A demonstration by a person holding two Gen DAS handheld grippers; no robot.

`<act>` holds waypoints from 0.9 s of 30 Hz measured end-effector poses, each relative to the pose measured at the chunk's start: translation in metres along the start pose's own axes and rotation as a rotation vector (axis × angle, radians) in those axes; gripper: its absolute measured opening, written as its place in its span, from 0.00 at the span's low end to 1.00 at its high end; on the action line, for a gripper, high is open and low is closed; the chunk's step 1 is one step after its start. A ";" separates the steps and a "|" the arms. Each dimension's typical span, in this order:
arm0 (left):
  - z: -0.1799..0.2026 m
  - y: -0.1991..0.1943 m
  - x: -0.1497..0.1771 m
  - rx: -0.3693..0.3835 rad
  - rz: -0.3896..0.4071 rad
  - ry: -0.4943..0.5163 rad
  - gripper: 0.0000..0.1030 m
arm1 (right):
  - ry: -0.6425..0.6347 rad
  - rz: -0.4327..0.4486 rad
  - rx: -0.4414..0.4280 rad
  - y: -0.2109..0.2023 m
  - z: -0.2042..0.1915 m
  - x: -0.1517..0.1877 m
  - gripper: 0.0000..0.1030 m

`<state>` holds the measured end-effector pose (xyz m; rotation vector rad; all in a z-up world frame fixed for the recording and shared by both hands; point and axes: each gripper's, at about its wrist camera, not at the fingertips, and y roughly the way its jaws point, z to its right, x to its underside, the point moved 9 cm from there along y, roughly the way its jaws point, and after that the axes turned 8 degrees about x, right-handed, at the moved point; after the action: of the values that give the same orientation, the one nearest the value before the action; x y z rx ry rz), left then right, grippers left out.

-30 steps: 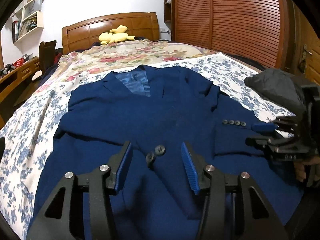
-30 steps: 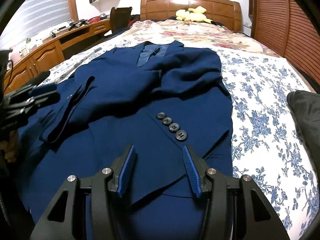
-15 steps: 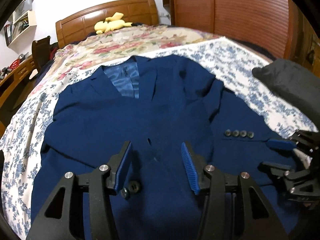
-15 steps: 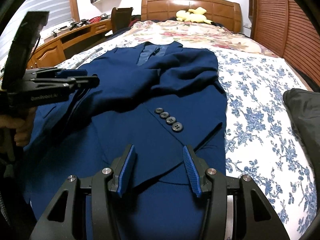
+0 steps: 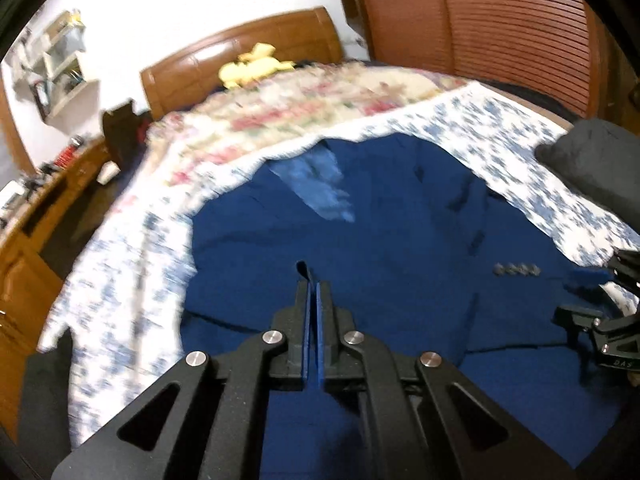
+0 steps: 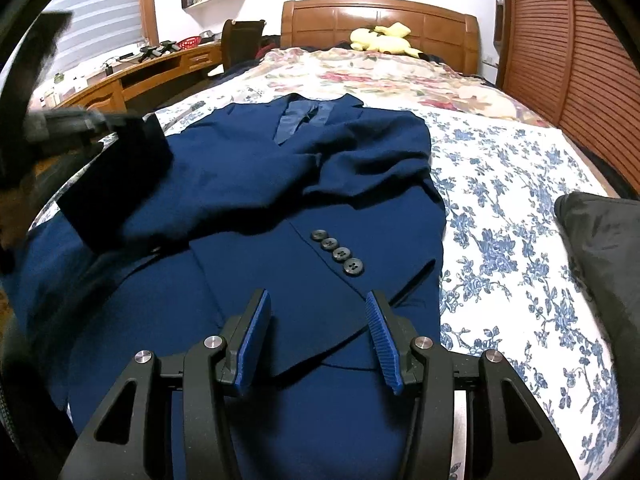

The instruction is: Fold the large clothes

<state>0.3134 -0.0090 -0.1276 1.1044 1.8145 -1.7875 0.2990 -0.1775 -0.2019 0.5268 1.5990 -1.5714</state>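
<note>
A navy suit jacket [image 5: 400, 240] lies front up on the flowered bedsheet [image 5: 120, 280], collar toward the headboard. My left gripper [image 5: 313, 286] is shut on the jacket's front edge, and a small fold of blue cloth sticks out past its tips. In the right wrist view the left gripper [image 6: 132, 122] is blurred at the left, holding a raised dark flap of the jacket [image 6: 248, 184]. My right gripper [image 6: 316, 300] stands open just above the folded-in sleeve, with nothing between its pads. The cuff buttons [image 6: 338, 254] lie just beyond it. It also shows at the right edge as the right gripper [image 5: 580, 294].
A dark grey garment [image 6: 600, 248] lies on the bed's right side. A floral quilt [image 6: 380, 76] and a yellow plush toy [image 6: 380, 40] sit by the wooden headboard [image 6: 380, 12]. A desk [image 6: 132, 76] runs along the left, and slatted wardrobe doors [image 6: 580, 60] stand on the right.
My left gripper went from open over the jacket's front to shut on its edge, then rose and tilted, lifting a flap of cloth. The right gripper stayed open in place.
</note>
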 end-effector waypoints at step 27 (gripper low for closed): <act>0.000 -0.068 0.071 0.100 0.063 -0.023 0.01 | 0.008 -0.005 -0.005 0.010 0.000 -0.006 0.50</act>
<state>0.2188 0.0175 -0.1335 1.1591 1.6747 -1.8638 0.3100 -0.1744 -0.2032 0.5277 1.6110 -1.5703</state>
